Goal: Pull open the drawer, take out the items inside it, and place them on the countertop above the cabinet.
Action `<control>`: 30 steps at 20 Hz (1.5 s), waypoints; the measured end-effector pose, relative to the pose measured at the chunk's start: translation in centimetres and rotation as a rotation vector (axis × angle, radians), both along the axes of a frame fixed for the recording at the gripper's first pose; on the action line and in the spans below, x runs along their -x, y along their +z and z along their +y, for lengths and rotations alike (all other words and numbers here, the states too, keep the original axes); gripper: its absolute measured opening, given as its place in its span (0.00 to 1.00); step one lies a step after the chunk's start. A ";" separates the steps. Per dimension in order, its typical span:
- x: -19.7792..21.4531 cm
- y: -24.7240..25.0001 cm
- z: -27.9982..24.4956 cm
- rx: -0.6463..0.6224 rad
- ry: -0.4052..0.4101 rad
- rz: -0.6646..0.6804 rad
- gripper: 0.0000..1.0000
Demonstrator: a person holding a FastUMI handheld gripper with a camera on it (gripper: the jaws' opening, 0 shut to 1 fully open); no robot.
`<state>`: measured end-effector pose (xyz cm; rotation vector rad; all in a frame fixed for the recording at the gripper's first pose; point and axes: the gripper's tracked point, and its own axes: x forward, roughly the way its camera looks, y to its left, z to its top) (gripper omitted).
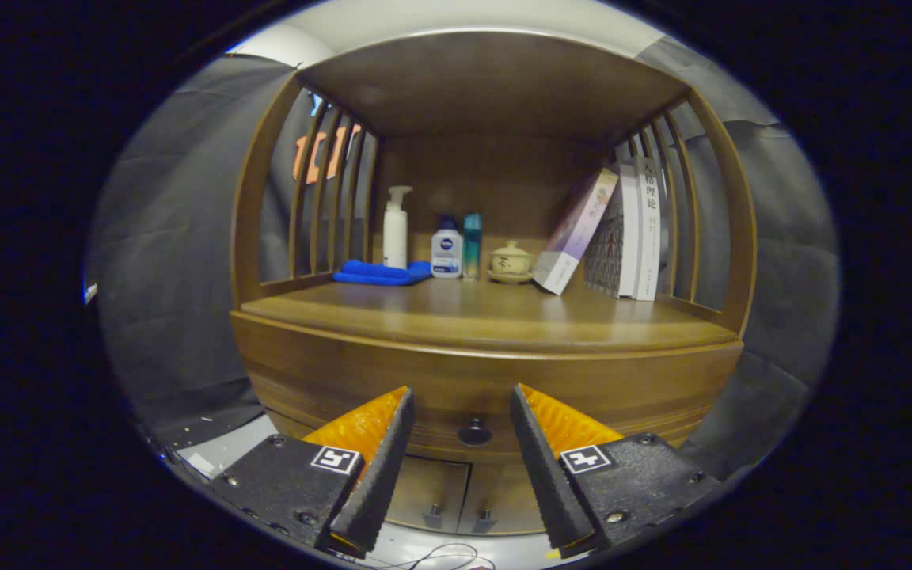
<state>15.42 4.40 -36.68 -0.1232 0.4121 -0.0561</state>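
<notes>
A wooden cabinet faces the gripper, whose fingers are spread apart and hold nothing. The closed drawer sits under the countertop, its round knob between the fingertips. Along the countertop's back edge stand a blue cloth, three bottles, a lidded cup and leaning books.

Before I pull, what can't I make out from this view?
- Drawer contents: hidden behind its closed front.
- Gap between knob and open gripper: cannot be judged.
- Lower cabinet doors: largely covered by the fingers.
- Bottles: print too small.
</notes>
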 end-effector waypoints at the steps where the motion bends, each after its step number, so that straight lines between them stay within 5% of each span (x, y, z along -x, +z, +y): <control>1: -0.1 -0.8 -0.4 0.004 -0.016 0.018 0.76; 5: -0.8 -3.1 -1.2 -0.016 -0.040 0.061 0.65; 12: -1.3 -3.8 -0.8 0.036 -0.097 0.050 0.31; 16: -1.2 -3.9 -0.7 -0.054 -0.122 0.053 0.24; 30: 4.0 -3.0 -0.6 -0.032 -0.093 0.092 0.21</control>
